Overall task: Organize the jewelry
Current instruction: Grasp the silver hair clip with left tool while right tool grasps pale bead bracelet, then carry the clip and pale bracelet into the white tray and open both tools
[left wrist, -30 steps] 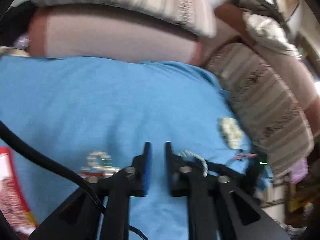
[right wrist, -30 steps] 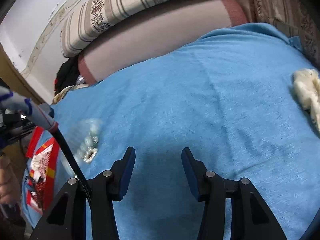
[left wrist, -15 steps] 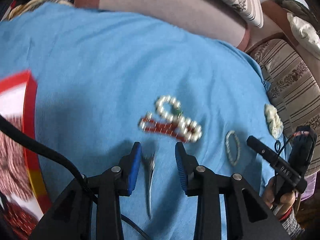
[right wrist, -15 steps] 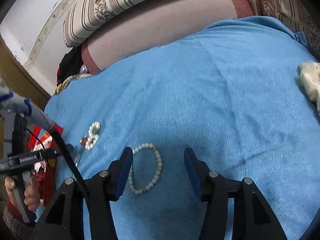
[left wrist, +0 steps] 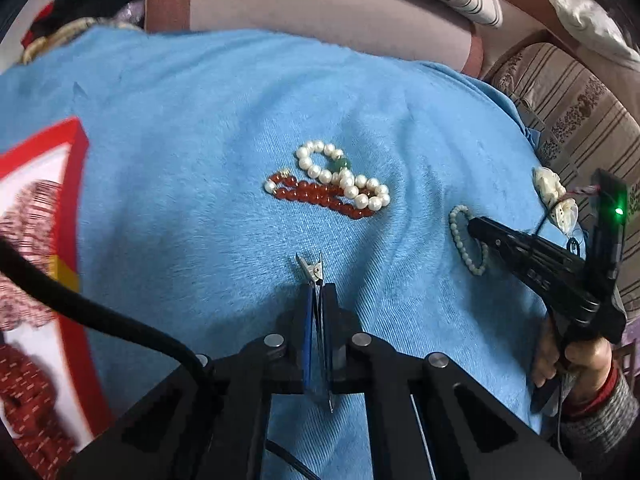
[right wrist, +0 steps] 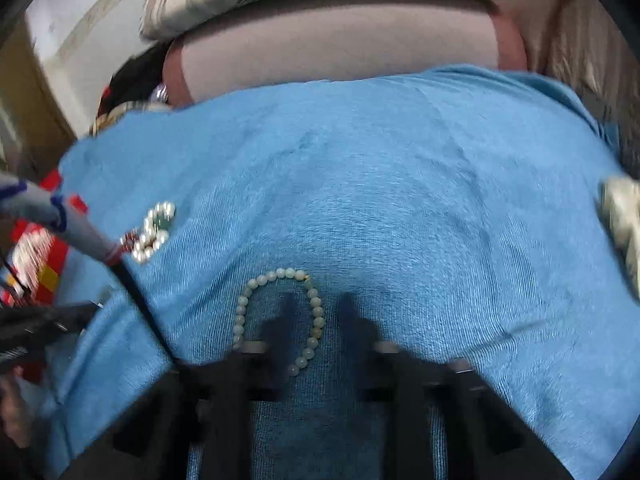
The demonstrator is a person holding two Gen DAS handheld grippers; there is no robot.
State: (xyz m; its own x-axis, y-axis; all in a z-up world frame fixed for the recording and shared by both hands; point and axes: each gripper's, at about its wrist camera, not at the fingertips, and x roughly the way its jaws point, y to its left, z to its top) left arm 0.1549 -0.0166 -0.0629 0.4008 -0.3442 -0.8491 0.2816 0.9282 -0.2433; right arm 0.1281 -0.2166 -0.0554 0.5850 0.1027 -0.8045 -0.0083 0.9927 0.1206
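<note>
Right gripper (right wrist: 314, 316) motion-blurred, covers pale bead bracelet (right wrist: 280, 312) near side; red-bordered packet (left wrist: 36, 264) cut off, blurred.

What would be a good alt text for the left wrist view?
The left gripper has its jaws shut on a thin metal hair clip lying on a blue cloth. Beyond it lie a red bead bracelet tangled with a white pearl one; at right, the right gripper reaches a pale green bracelet.
</note>
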